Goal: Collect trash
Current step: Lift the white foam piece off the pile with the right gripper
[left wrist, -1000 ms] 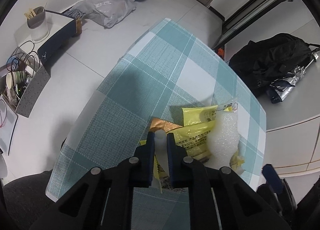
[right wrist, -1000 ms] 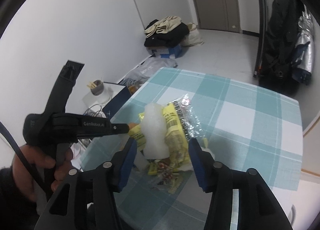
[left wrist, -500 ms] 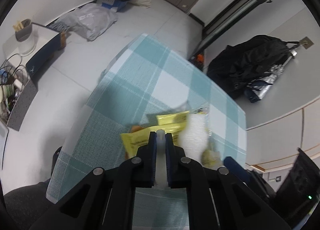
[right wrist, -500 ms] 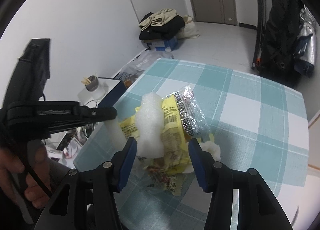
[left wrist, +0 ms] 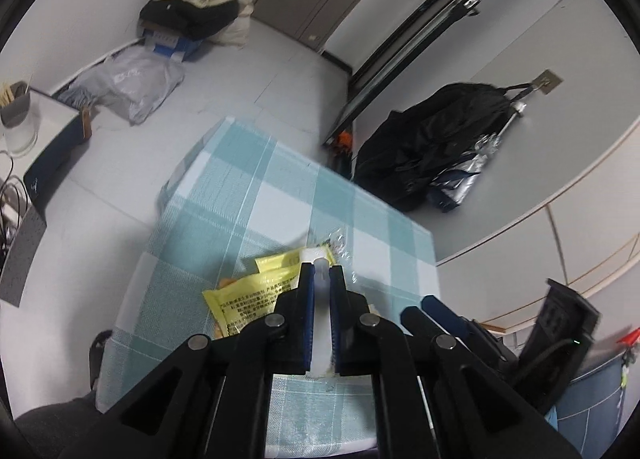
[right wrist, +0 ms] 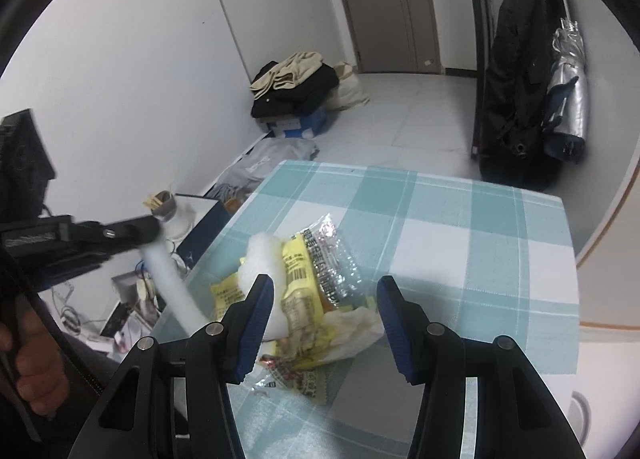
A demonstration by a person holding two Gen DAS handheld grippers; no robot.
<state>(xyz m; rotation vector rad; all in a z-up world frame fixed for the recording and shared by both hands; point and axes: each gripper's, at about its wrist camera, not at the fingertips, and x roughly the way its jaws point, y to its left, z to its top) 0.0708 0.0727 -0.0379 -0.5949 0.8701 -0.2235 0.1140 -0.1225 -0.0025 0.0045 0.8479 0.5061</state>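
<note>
Clamping a soft white foam strip (left wrist: 321,301) by its end, the left gripper (left wrist: 320,279) holds it at nine o'clock of the wrapper pile (right wrist: 308,283) on the checked table (right wrist: 480,243), while the right gripper (right wrist: 325,299) gapes over that light, crinkly, slippery litter.

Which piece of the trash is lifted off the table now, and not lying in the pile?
The white foam strip, clamped in the left claw beside the table; the yellow wrappers lie on the checked tablecloth.
</note>
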